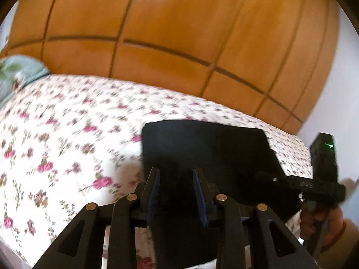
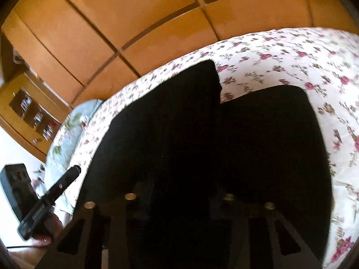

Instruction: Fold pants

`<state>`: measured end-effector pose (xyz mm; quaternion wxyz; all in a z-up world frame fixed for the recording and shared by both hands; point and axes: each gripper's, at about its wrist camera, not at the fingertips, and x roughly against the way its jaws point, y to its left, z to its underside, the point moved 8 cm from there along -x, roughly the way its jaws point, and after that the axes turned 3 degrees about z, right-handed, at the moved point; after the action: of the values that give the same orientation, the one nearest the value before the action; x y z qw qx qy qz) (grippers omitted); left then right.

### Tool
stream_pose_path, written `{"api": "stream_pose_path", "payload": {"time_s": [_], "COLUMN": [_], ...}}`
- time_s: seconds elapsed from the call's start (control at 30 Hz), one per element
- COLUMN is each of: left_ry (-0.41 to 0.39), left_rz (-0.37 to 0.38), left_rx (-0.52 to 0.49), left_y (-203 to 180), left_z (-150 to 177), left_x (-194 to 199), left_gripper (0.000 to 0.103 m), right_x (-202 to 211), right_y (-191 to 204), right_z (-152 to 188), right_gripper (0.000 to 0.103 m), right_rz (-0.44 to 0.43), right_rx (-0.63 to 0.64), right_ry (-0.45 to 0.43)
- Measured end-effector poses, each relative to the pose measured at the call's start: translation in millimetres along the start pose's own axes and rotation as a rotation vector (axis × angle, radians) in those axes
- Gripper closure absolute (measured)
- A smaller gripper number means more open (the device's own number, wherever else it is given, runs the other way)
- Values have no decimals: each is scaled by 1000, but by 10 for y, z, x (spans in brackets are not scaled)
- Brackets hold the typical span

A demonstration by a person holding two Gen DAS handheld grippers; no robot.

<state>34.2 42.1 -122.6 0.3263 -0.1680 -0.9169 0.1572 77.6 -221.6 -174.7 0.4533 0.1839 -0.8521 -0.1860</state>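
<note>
On the floral bedsheet the left gripper hovers with jaws apart, gripping nothing, over black pants whose two legs lie unfolded, probably early in folding, while the right gripper is too dark to judge; no writing is legible.

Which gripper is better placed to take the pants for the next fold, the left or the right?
Probably the left. The left gripper is open, its fingers apart right over the near edge of the black pants on the bed. The right gripper's fingertips are lost against the dark cloth, so its state cannot be told.
</note>
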Motion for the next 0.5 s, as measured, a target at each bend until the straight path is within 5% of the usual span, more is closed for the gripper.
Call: {"api": "stream_pose_path", "payload": {"time_s": [0.13,0.37,0.5], "left_ry": [9,-45,34], "left_rz": [6,81,118], "left_rx": [8,-152,-203], "left_y": [25,-452,-693], "left_z": [30,-98,7], "left_x": [-5,-67,-233], "left_gripper": [72,72,72], "right_x": [152,765,869], "right_y": [103,-25,-356], "right_z": [-82,-183,-161], "right_gripper": [88,89,89], "right_rz": [11,15,74], "right_rx": [34,21,-19], "right_ry": [-40,-112,-104]}}
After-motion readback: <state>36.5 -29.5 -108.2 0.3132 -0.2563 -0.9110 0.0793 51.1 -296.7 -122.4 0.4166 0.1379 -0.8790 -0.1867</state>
